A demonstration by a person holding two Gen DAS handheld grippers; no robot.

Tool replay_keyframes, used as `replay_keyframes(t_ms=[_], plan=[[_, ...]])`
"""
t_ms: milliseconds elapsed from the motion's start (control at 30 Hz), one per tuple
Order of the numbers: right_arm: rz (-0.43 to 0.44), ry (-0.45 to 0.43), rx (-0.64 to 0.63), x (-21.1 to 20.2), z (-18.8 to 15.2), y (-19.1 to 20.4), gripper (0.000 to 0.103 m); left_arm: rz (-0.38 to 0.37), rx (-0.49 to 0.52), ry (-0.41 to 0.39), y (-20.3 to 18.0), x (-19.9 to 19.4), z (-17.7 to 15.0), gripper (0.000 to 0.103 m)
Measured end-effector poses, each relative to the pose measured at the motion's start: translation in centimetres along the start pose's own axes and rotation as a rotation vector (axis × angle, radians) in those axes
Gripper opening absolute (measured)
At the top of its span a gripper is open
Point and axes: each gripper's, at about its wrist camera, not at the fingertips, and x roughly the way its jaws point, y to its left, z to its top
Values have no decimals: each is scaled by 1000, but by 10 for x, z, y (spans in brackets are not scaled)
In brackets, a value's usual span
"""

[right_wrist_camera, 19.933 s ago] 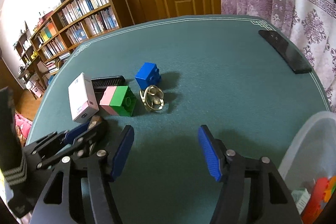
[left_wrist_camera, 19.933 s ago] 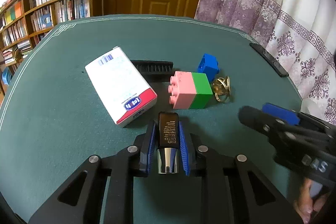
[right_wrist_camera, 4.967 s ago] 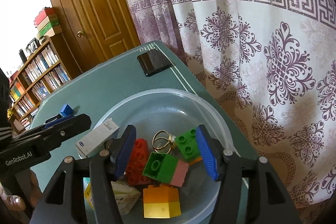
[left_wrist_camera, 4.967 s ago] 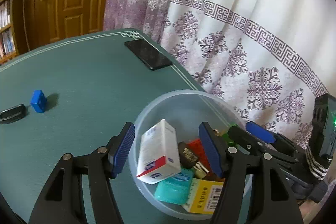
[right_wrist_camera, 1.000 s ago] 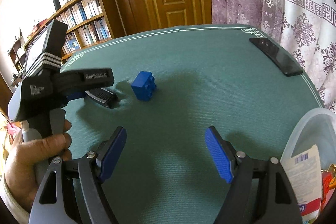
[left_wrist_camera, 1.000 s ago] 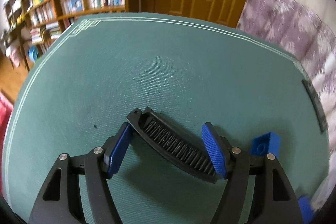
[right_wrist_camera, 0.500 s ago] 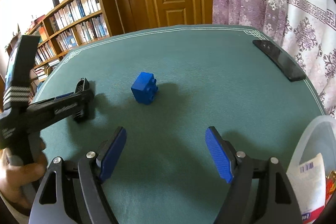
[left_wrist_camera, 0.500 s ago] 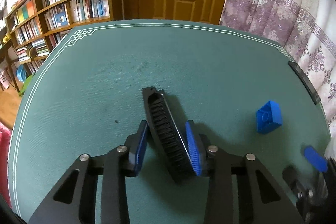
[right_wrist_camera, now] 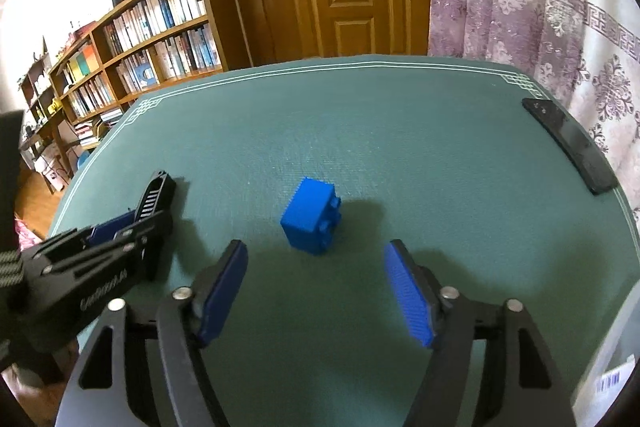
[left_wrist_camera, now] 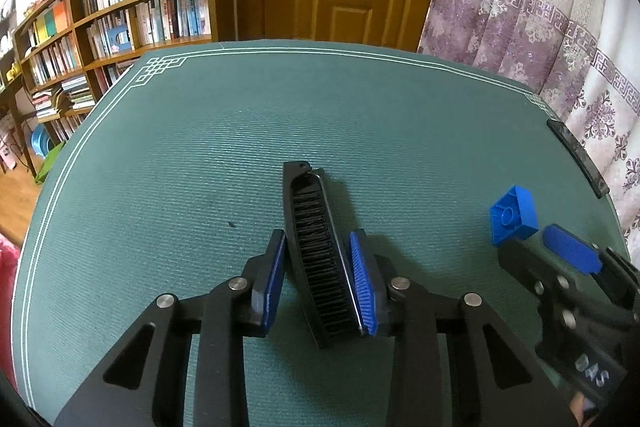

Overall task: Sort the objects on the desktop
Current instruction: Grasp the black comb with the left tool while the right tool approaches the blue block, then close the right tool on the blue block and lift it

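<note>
My left gripper is shut on a black folding brush that points away from me over the green table; the brush also shows in the right wrist view, held by the left gripper. A blue toy brick lies on its side on the table just ahead of my open, empty right gripper. In the left wrist view the brick lies at the right, just beyond the right gripper's fingers.
A black phone lies at the table's right edge, also in the left wrist view. The rim of a clear plastic bin shows at bottom right. Bookshelves, a door and curtains stand behind the table.
My left gripper has closed on the brush and turned it to point straight ahead. My right gripper has moved forward, closer to the blue brick.
</note>
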Motion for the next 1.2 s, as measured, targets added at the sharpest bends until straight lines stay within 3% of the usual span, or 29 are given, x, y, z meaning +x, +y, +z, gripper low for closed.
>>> replay_keyframes(t_ms=[367,733,933,1200], plan=[[-21,28,-12,21,8,0,33,15,1,-5,-4,2,0,36],[-30,22,18,3,0,-5,31,-17,-24,-3,3,0,1,32],[-29,-8,29,-18,-1,-7,31,-73,-64,8,8,-5,4,29],[-30,-42,57,-46,-3,-14,31,-96,-37,-15,-1,-17,6,29]])
